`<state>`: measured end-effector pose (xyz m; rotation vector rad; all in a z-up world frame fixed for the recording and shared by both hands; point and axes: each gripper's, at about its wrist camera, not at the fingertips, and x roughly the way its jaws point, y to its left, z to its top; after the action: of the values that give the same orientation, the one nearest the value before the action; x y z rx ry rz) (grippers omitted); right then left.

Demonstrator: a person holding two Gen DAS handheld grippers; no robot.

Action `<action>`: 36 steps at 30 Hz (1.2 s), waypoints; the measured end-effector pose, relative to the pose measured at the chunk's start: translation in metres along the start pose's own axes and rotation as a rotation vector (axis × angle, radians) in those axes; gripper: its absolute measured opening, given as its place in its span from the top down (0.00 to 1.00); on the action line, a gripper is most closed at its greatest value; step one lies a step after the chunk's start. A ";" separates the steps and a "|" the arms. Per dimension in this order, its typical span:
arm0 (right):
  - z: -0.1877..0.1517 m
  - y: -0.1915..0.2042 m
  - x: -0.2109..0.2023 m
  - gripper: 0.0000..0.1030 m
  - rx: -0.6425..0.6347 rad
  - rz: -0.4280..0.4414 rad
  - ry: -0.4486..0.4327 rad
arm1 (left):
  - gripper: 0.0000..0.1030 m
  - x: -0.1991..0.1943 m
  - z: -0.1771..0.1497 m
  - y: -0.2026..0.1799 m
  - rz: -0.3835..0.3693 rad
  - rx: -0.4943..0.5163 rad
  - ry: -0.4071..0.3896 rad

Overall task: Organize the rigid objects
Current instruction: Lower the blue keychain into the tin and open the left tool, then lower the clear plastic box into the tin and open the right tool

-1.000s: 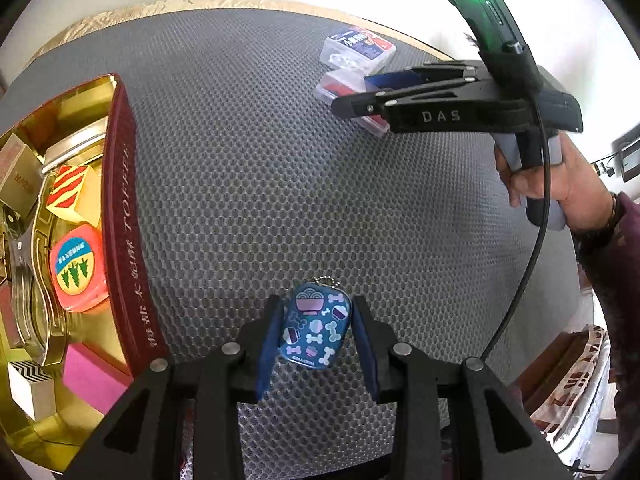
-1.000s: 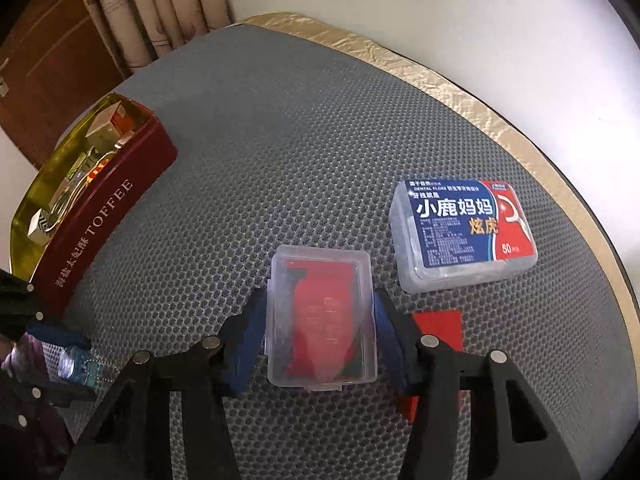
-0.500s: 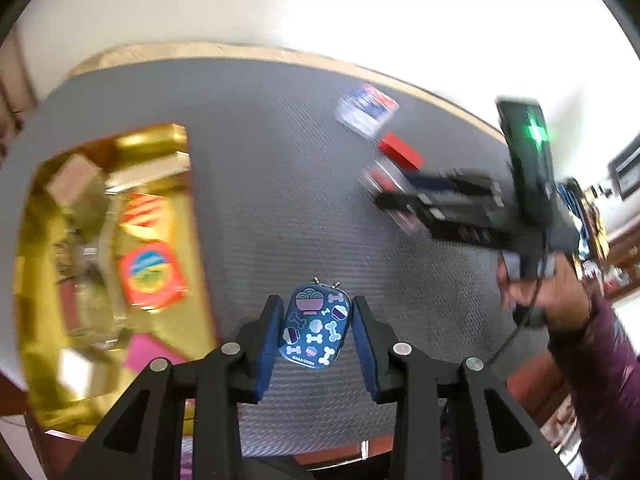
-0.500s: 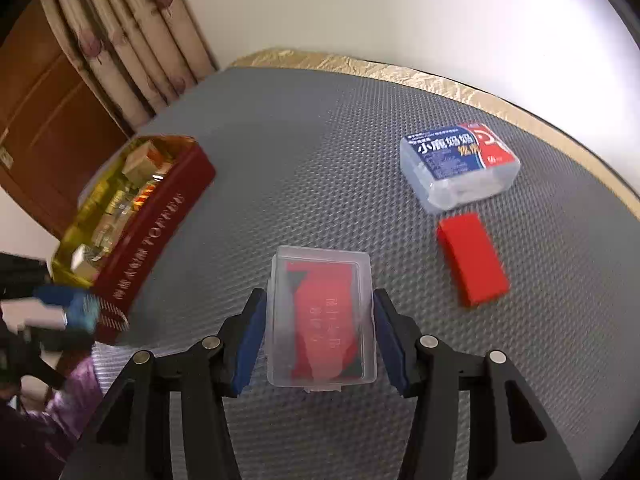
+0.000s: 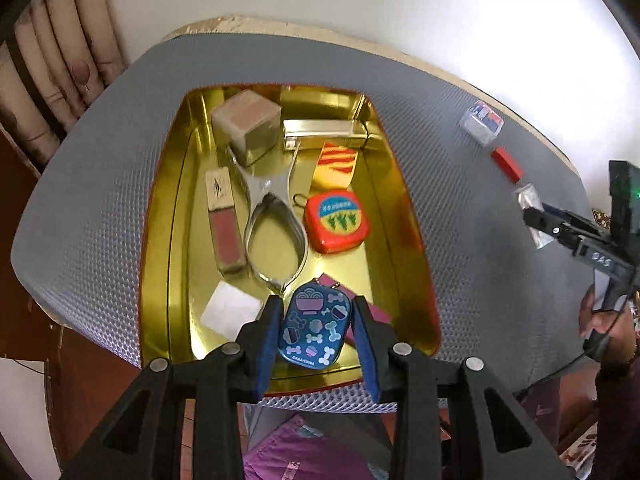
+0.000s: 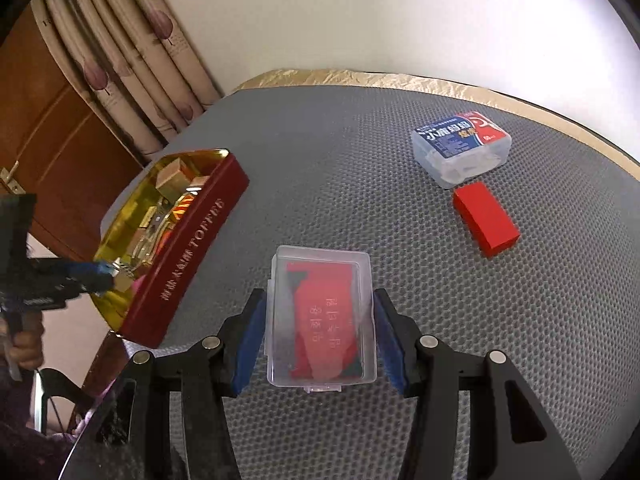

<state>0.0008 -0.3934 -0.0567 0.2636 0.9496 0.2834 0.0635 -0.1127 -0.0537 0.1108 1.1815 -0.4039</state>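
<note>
My left gripper (image 5: 316, 332) is shut on a small blue tin with bone patterns (image 5: 315, 326) and hangs over the near end of the open gold-lined toffee tin (image 5: 416, 240). My right gripper (image 6: 320, 320) is shut on a clear plastic case with a red card inside (image 6: 322, 316), held above the grey mat. In the right wrist view the toffee tin (image 6: 188, 252) lies to the left with the left gripper (image 6: 96, 272) over it. In the left wrist view the right gripper (image 5: 538, 216) shows at the right edge.
The tin holds a round red box (image 5: 336, 220), metal tongs (image 5: 272, 224), a lip gloss tube (image 5: 224, 220), a tan cube (image 5: 246, 122) and other small items. A floss box (image 6: 462, 146) and a red block (image 6: 486, 218) lie on the mat (image 6: 520, 320) at the right. Curtains (image 6: 132, 68) hang behind.
My left gripper has carried the blue tin leftwards from over the mat to above the toffee tin. My right gripper has lifted the clear case and drawn back from the floss box and red block.
</note>
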 end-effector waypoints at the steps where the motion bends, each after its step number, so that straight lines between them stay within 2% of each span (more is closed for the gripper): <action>1: -0.001 0.002 -0.002 0.52 0.000 0.001 -0.003 | 0.66 0.001 -0.001 0.001 0.005 0.000 -0.002; 7: 0.008 0.030 -0.007 0.52 -0.015 0.038 -0.023 | 0.66 0.000 -0.003 0.004 0.032 0.001 -0.033; 11: 0.018 0.058 -0.010 0.52 -0.043 0.068 -0.038 | 0.65 -0.001 -0.002 0.008 0.008 -0.008 -0.052; 18: 0.033 0.108 -0.005 0.52 -0.078 0.144 -0.045 | 0.62 -0.011 -0.008 0.028 -0.042 -0.089 -0.072; 20: 0.035 0.124 -0.001 0.52 -0.091 0.162 -0.044 | 0.62 -0.020 -0.011 0.036 -0.021 -0.121 -0.114; 24: 0.039 0.152 0.018 0.52 -0.116 0.186 -0.019 | 0.60 -0.043 -0.018 0.048 0.117 -0.149 -0.236; 26: 0.040 0.165 0.032 0.52 -0.121 0.200 0.002 | 0.60 -0.049 -0.021 0.053 0.102 -0.167 -0.269; 29: 0.039 0.179 0.052 0.52 -0.130 0.194 0.033 | 0.60 -0.050 -0.022 0.056 0.079 -0.168 -0.272; 36: 0.031 0.189 0.080 0.52 -0.129 0.164 0.086 | 0.60 -0.041 -0.022 0.050 0.107 -0.130 -0.260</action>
<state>0.0480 -0.1918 -0.0352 0.2123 0.9916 0.5084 0.0494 -0.0503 -0.0306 0.0083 0.9377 -0.2383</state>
